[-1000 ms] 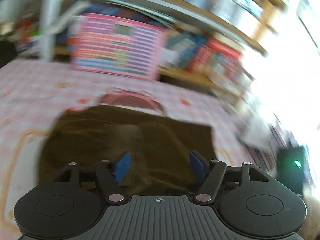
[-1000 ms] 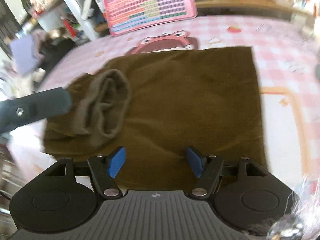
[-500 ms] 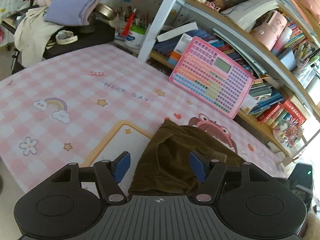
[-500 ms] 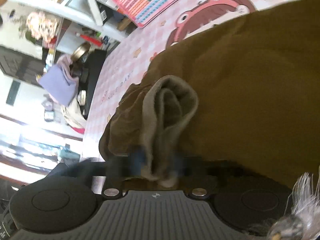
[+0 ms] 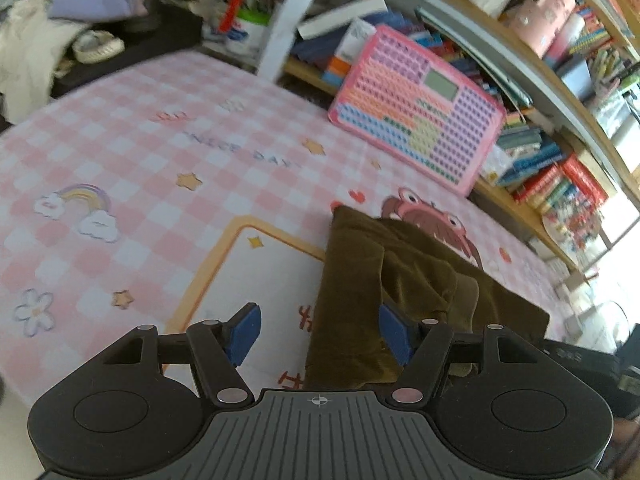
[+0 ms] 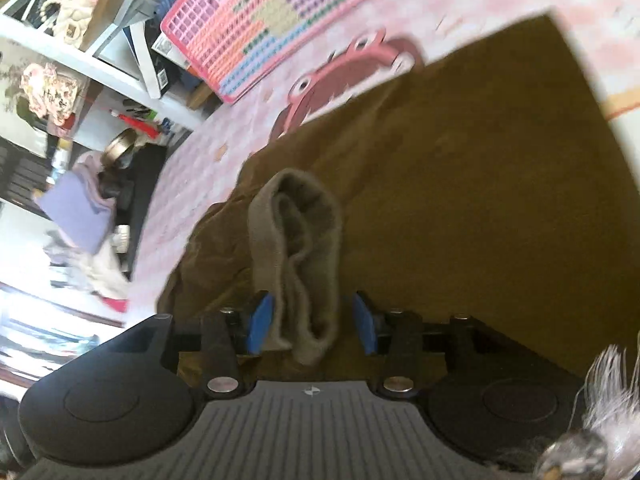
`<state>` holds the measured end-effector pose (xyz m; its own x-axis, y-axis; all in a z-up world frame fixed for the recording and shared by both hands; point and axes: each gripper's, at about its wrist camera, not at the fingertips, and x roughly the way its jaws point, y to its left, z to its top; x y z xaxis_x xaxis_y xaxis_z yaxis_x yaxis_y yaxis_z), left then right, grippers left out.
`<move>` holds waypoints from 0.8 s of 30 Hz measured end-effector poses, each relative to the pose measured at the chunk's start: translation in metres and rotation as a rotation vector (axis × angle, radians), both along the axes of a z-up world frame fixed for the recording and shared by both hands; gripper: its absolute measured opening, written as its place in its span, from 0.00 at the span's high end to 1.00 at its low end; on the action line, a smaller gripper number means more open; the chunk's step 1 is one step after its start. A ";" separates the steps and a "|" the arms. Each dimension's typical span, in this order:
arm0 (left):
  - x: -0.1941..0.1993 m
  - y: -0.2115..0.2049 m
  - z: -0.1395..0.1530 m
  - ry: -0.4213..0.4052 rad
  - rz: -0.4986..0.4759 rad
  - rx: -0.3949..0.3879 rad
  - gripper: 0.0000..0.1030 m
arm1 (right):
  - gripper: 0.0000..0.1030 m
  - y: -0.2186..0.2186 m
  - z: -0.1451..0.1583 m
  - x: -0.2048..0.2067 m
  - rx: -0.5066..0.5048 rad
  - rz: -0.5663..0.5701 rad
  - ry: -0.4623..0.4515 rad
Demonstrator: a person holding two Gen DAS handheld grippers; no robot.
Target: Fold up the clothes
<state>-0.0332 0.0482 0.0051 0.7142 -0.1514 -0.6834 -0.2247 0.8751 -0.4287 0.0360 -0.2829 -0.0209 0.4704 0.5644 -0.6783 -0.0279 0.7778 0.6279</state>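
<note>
Blue pads of the right gripper stand a little apart on either side of a grey-brown cuff; whether they press it I cannot tell, since a narrow gap shows beside each pad. That cuff runs forward from between the fingers as a looped, ribbed band lying on the brown garment, which spreads ahead and to the right of this gripper over the pink checked cloth. Beyond the garment's far edge a printed cartoon face shows on the cloth, and further out a pink board leans against the shelves. The left gripper is wide open and holds nothing; its right pad sits over the garment's near folded edge, its left pad over the white panel with an orange border. Ahead of it the garment lies bunched in folds, and past that the cloth, the board and packed bookshelves.
</note>
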 end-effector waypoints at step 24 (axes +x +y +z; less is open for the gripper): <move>0.075 0.027 -0.043 0.104 -0.137 -0.281 0.82 | 0.74 -0.071 -0.008 -0.056 -0.383 -0.272 0.003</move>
<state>0.0416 0.0756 -0.0384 0.6028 -0.4344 -0.6693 -0.1678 0.7510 -0.6386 -0.0201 -0.3539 -0.0292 0.5641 0.1299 -0.8154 0.2104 0.9323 0.2941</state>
